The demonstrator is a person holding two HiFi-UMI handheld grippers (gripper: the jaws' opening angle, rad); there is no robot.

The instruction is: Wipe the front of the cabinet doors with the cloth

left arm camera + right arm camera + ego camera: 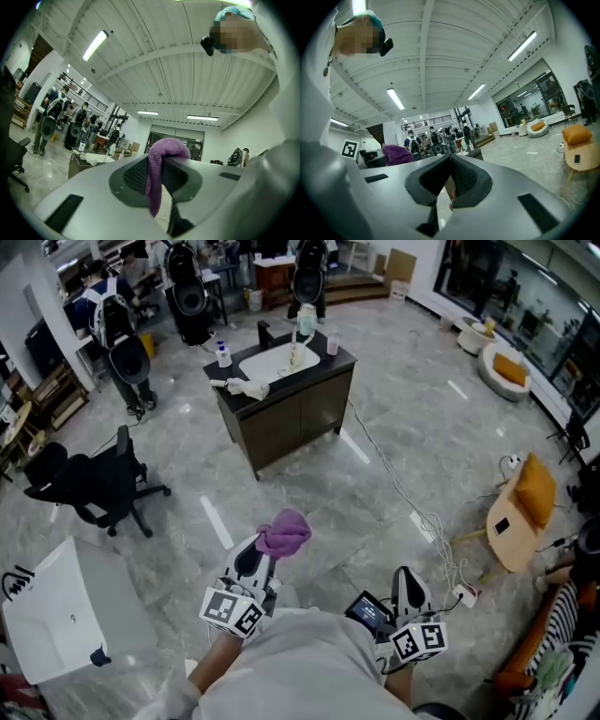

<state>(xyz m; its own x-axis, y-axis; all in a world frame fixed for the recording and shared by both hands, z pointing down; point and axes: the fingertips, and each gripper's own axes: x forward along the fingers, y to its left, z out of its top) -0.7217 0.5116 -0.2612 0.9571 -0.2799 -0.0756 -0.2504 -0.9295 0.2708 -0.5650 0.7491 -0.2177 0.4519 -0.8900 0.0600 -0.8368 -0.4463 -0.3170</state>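
- Two tongs show low in the head view. The left tongs (265,552) are clenched on the cloth (284,532), which sits above their tips as a crumpled purple lump, held up in the air in front of the person.
- From the left gripper view, the cloth (157,180) is pinched on a fold between the jaws. A rounded crown bulges over them and a short tail hangs below. It looks like plush, fuzzy microfibre in plain purple, with no print that can be made out.
- Judging by that droop, the cloth is light and limp with no stiffness of its own. It should flatten readily against a door and need pressure from behind to wipe.
- Its pile probably catches well on the ribbed pads, so slipping seems unlikely. A thick fold near the middle is the sensible place to hold it, leaving a broad bunch sticking out ahead. The present hold looks close to that.
- Further right and up the head view, the cabinet doors (305,413) are dark, flat fronts under a white sink (277,362). They stand well apart from the cloth, across open grey floor (394,427), so wiping appears not yet begun.
- At the right, the right tongs (405,585) are clenched on nothing. The right gripper view shows their jaws (450,176) meeting with no cloth between them.
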